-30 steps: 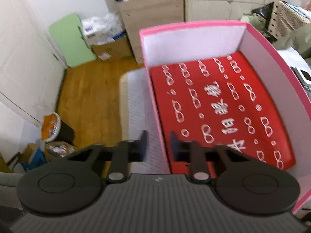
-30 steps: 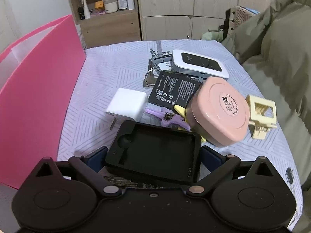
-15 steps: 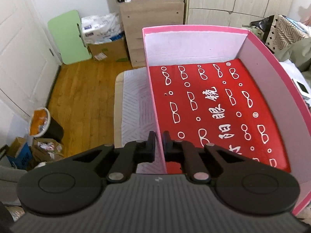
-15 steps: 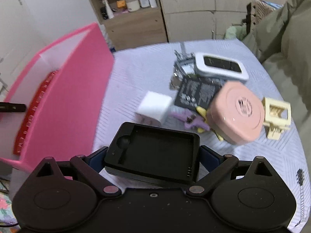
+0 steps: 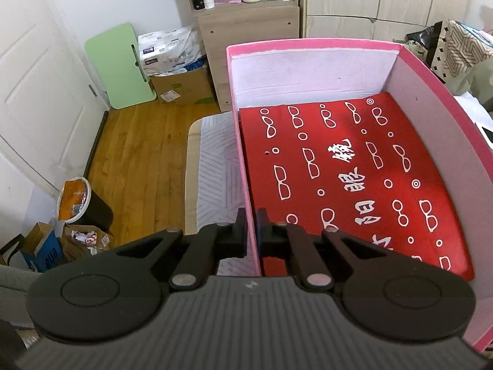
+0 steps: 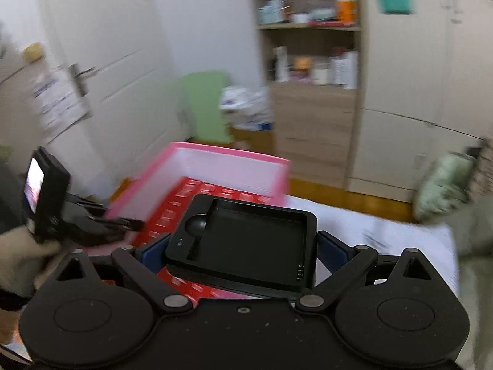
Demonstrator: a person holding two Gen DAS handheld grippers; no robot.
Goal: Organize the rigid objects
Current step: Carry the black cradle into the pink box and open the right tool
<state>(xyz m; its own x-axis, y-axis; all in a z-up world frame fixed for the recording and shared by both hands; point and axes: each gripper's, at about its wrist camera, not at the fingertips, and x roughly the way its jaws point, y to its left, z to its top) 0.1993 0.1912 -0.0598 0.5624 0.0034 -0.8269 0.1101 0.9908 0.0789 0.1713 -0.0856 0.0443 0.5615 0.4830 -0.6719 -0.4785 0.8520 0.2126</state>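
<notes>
In the left wrist view, the left gripper [image 5: 252,231] sits at six o'clock with its jaws pressed together on the near left wall of the pink box [image 5: 431,80], one finger outside and one inside, apparently steadying it. The box fills the frame from twelve to four o'clock, and its floor is covered by a red liner printed with white spectacles [image 5: 354,169]; nothing else lies on it, so by this view no item has yet been put away. The box rests on a table with a pale patterned cloth [image 5: 215,160], a strip of which shows at nine o'clock of the box. Beyond the table edge are the wooden floor, a green board [image 5: 123,64] leaning at eleven o'clock, a lined bin [image 5: 80,200] at eight o'clock and a shelf unit [image 5: 246,21] at twelve o'clock; none of them lies in the working path. In the right wrist view, which is blurred, the right gripper [image 6: 243,243] pinches a black battery charger cradle [image 6: 246,240] across its width, open side up, at the centre of the frame and above the near end of the box, whose red liner shows under and behind it. At nine o'clock the left gripper [image 6: 135,223], carried by a gloved hand [image 6: 21,259], clamps the box wall. The first item appears to be about to go in; the lowering and release are still to come. The box walls and the left gripper on the rim are what the cradle must clear.
</notes>
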